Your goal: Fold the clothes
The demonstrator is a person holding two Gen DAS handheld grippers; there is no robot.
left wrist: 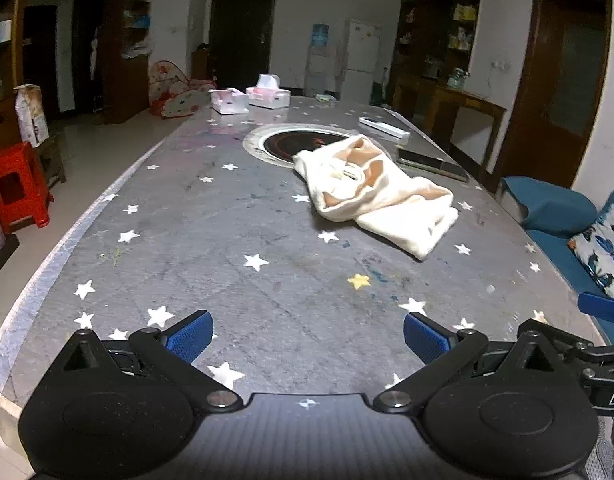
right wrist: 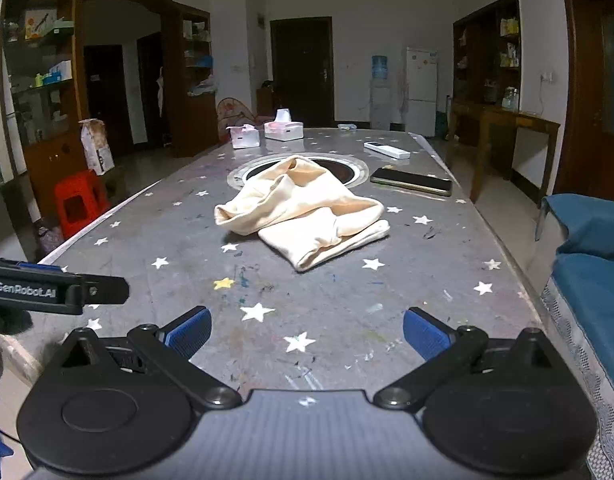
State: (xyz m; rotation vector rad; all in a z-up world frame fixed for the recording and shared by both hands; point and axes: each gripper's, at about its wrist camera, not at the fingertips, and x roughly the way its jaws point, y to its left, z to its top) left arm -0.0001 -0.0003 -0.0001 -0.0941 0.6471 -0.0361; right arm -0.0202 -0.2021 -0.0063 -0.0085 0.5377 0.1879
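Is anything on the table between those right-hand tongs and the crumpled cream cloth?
Nothing: in the right wrist view, only bare star-patterned table lies between the open right tongs and the cloth.

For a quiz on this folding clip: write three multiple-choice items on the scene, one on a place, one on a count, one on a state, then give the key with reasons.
1. Where does the cream garment lie?
A. On the red stool
B. On the table, partly over the round inset burner
C. On the blue sofa

2. How many tissue boxes stand at the table's far end?
A. One
B. Two
C. Four

3. What state is the right gripper in?
A. Open, holding nothing
B. Shut on the garment
C. Shut on the phone

Key: B, its far edge overlaps the burner rim on the table; B, two tissue boxes sit side by side; A, its blue pads stand wide apart over bare table.
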